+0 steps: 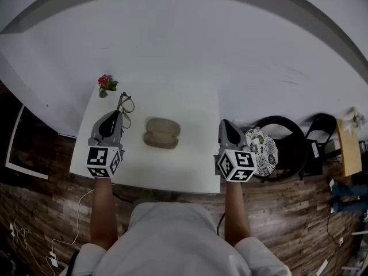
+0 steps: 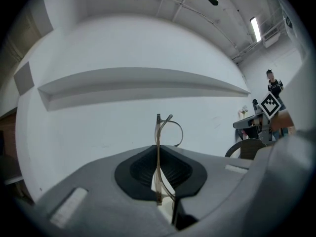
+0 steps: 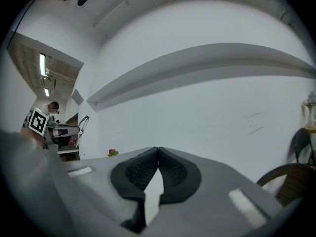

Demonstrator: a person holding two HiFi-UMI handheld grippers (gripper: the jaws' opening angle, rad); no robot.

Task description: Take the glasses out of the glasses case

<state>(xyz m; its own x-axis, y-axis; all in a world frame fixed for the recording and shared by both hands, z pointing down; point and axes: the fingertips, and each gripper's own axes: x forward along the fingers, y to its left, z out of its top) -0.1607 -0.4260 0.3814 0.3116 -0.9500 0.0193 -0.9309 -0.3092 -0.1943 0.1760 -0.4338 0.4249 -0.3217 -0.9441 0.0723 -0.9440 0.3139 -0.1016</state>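
The glasses [image 2: 159,147] are being pinched by their frame in the left gripper [image 2: 159,174], pointing away beyond its tips. They are already clear of the case [image 1: 161,133], just to its left. The right gripper [image 3: 158,168] is being held pressed shut on nothing, right of the case.

A: Head view gives us only the far rim of the glasses [image 1: 125,103]. The rest sits behind the left gripper [image 1: 117,115].
B: Same in the left gripper view. One temple and a loop of rim clear the jaws; the gripper body hides the lenses.
A: Glasses case [image 1: 161,133]: too small for us to read the inside.
B: Chair [image 1: 286,148] is partly covered by the right gripper [image 1: 225,123]. The right gripper view cuts it at the edge.
A: Flowers [image 1: 106,84]: we can't tell the type.
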